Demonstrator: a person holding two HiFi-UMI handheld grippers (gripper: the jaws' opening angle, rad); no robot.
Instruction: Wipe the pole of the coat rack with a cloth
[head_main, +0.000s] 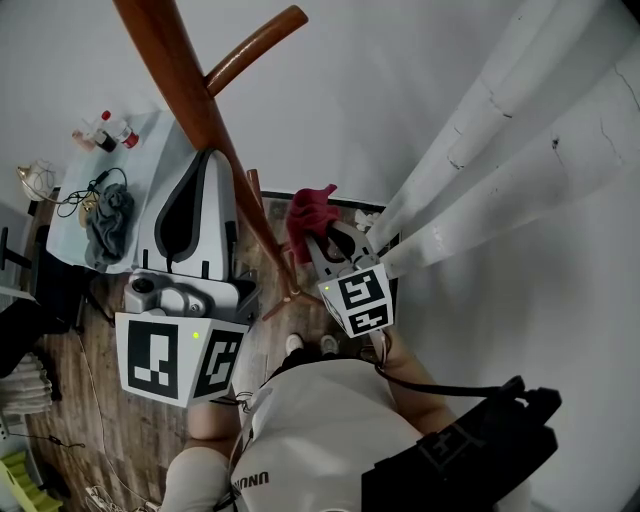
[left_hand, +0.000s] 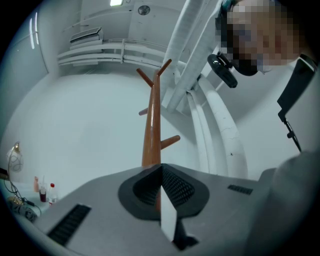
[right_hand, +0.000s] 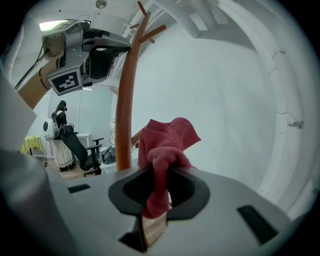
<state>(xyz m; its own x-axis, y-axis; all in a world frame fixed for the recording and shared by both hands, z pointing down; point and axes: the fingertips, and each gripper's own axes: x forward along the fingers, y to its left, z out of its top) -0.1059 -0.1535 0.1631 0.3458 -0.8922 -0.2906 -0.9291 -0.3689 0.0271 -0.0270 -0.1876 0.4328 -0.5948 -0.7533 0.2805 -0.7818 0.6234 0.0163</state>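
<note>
Red knit cloth (right_hand: 167, 145) pinched by right gripper (right_hand: 159, 175) | left gripper (left_hand: 161, 169) jaws together | glossy wooden pole (right_hand: 125, 100)

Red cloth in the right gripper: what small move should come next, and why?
Probably shift the right gripper left to press the red cloth onto the pole: the cloth is clamped in its jaws but seems to hang just beside the wood.

Crumpled red cloth (right_hand: 167, 145) in right gripper (right_hand: 162, 175), beside upright reddish-brown wooden pole (right_hand: 125, 110)
</note>
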